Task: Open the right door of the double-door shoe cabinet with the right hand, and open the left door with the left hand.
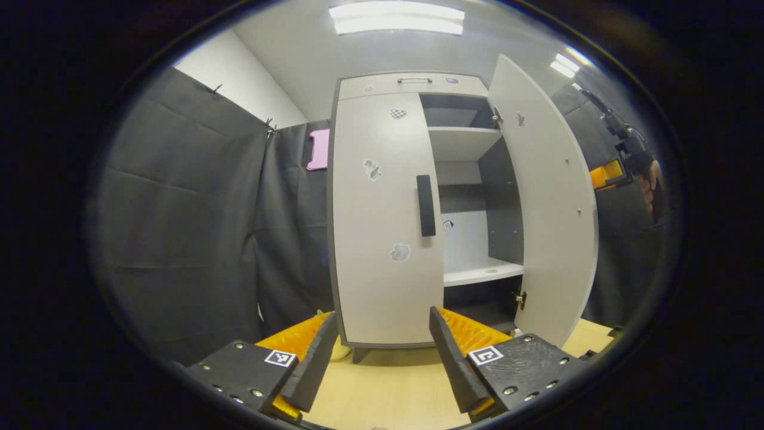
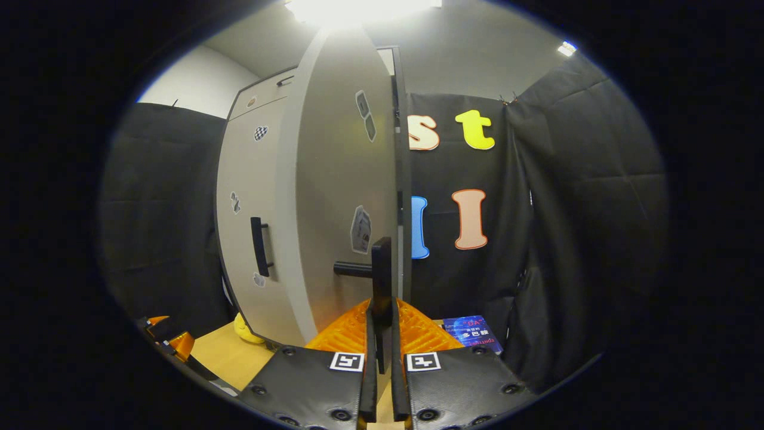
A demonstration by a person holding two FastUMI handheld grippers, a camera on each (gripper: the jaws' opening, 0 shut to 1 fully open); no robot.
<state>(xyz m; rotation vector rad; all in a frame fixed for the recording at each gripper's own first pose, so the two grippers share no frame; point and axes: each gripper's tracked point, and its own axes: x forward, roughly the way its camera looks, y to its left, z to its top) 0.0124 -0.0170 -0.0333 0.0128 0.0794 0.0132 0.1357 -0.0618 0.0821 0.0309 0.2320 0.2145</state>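
Shoe cabinet (image 1: 382, 197), tall, pale grey and with two doors, stands on the light wooden surface (image 1: 388, 382) in front of my left tool (image 1: 382, 352). Its right door (image 1: 546, 197) is swung wide open. Its left door (image 1: 382, 221) is closed and flat, with a long black bar handle (image 1: 425, 205) near its inner edge and a few small stickers on its face. A narrow drawer front with a thin metal handle (image 1: 414, 79) runs across the top.

Inside the open half I can see white shelves (image 1: 480, 272) with dark back and side walls. The shelves look bare, but the low dark part is too dim for me to tell.

My left tool has its two fingers spread wide apart and holds nothing. It sits low, well back from the closed left door, and the black handle is up above the gap between the fingers. At the far right of the left gripper view I see my right tool (image 1: 606, 175) and the hand holding it, beyond the edge of the open door.

In the right gripper view, my right tool (image 2: 382, 322) has its fingers pressed close together on the black handle of the right door (image 2: 382, 269). That door (image 2: 340, 197) stands edge-on right in front of it. A small blue book (image 2: 474, 334) lies low by the black cloth wall, and a yellow thing (image 2: 246, 329) sits at the cabinet's foot.
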